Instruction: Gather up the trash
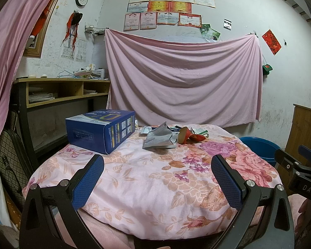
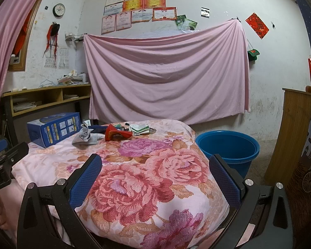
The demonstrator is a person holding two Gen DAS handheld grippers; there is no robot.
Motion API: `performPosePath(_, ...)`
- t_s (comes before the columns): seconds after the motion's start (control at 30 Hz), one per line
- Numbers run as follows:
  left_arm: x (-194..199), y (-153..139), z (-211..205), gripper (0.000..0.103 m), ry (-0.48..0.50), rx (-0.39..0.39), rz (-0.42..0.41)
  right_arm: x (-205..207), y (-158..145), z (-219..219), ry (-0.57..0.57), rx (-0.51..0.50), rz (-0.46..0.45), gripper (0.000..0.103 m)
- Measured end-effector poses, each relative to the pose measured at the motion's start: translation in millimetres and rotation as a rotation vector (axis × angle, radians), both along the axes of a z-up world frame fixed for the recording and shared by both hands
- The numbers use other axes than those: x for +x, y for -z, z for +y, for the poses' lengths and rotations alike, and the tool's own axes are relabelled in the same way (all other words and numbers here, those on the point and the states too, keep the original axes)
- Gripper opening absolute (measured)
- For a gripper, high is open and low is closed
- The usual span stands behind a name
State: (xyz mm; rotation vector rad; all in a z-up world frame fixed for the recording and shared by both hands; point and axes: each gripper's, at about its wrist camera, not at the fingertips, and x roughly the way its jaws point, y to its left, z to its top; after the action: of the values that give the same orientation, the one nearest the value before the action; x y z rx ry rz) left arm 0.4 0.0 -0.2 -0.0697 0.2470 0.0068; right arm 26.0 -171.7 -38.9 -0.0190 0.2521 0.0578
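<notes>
Jaws: both pairs spread wide, nothing between them. Left gripper and right gripper hang above the near end of the bedding, side by side, both pointing toward the far wall.

Floral pink quilted cover: bears every item below; its near half carries nothing.

Round blue plastic bucket: on the floor just beside the cover's right edge, mouth up, apparently empty. Judged the likely receptacle; it lies on the right gripper's side.

Blue rectangular cardboard box: far left of the cover, long axis running away and to the right. It sits ahead-left of the left gripper, the nearer of the two.

Crumpled grey foil-and-paper wrapper: dead ahead of the left jaws, well apart from them, long axis roughly crosswise.

Red cone-shaped torn packet: touching or just beside the grey wrapper on its right, long axis crosswise; ahead and a little left of the right jaws.

Small green-and-white sachets: farthest right of the pile, ahead of the right jaws.

Judgement: trash lies forward of both grippers; none collected yet.
</notes>
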Motion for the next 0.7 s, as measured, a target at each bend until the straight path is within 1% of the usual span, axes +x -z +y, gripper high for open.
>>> performPosePath(0.7, 0.0, 0.0, 0.0, 0.101, -0.001, 0.000, -0.001, 1.5, 1.1, 1.1, 0.001, 0.002, 0.001, 0.103)
